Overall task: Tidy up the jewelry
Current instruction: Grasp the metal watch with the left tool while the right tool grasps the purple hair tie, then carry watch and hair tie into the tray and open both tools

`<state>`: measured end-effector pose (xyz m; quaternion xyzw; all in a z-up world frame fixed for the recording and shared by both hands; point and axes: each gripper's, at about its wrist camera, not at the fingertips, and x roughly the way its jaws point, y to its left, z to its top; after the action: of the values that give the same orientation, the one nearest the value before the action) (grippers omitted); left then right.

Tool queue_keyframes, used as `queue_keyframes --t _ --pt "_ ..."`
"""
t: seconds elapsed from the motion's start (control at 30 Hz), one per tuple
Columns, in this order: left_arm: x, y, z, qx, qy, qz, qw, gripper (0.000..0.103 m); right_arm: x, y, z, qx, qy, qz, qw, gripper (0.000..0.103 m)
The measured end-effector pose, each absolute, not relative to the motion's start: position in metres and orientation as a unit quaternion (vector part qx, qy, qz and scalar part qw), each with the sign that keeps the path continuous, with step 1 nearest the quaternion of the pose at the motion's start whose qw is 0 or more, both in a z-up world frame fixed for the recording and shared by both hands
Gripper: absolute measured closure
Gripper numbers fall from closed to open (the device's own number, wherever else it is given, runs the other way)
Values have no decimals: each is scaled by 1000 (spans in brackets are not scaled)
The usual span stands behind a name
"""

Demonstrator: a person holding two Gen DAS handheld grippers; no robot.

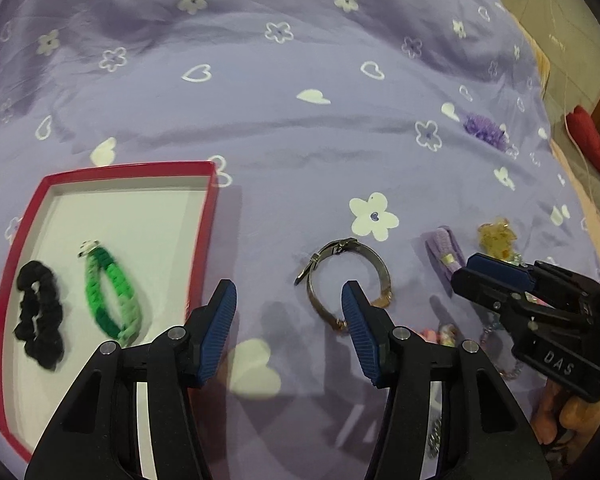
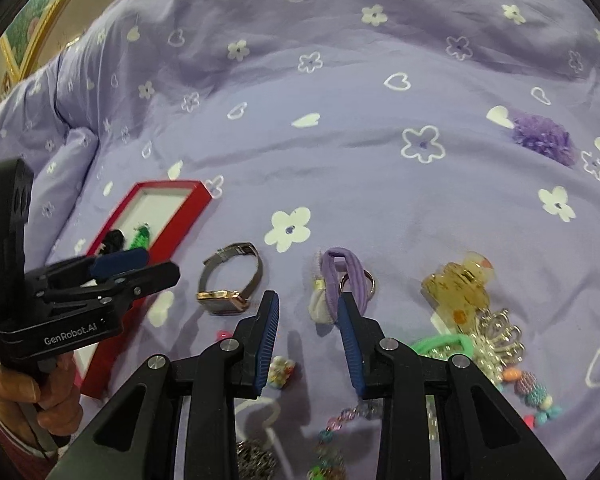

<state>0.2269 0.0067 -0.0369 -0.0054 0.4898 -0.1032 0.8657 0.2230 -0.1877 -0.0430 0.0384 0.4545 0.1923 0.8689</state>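
Both tools hover empty over the bed [image 1: 300,120]. The left gripper [image 1: 290,308] has its jaws spread wide, and the right gripper [image 2: 308,312] is likewise spread.

Taking the red box [image 1: 206,240] as landmark: inside it lie a black scrunchie [image 1: 38,316] and a green braided bracelet [image 1: 110,296]. Just right of the box, on the bedspread, sits the watch [image 1: 346,276], apparently the next piece to collect. Beyond the watch, farther from the box, lie the purple hair tie [image 2: 344,276], a yellow claw clip [image 2: 456,292], a silver crown charm [image 2: 496,340], a green clip [image 2: 440,346] and beaded strands [image 2: 532,392]; a purple pompom [image 2: 542,138] rests well apart, farthest from the box.

The risk: the left jaws straddle bare cloth beside the watch, with one fingertip over its loop, so closing here would likely pinch the soft bedspread or nudge the band askew. The thin mesh strap could slip or swing on the lift and catch the box wall. The right gripper hangs near the watch's far side, so the tools could collide. The clutter nearest the right camera is blurred; I cannot tell the pieces apart.
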Motion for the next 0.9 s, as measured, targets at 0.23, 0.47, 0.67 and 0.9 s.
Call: queue_keyframes --t 0.23,0.47,0.67,0.9 --pt "241 -7 -62 10 520 -118 846 75 235 -186 -59 25 470 198 860 87" --pt "235 -7 -60 0 511 -138 849 100 228 -197 -53 50 457 201 865 89" --pt "218 1 -47 -25 496 -146 856 100 218 -199 -37 61 442 208 871 90" --pt "197 17 -28 -53 477 -140 866 101 206 -189 -18 67 428 228 872 90"
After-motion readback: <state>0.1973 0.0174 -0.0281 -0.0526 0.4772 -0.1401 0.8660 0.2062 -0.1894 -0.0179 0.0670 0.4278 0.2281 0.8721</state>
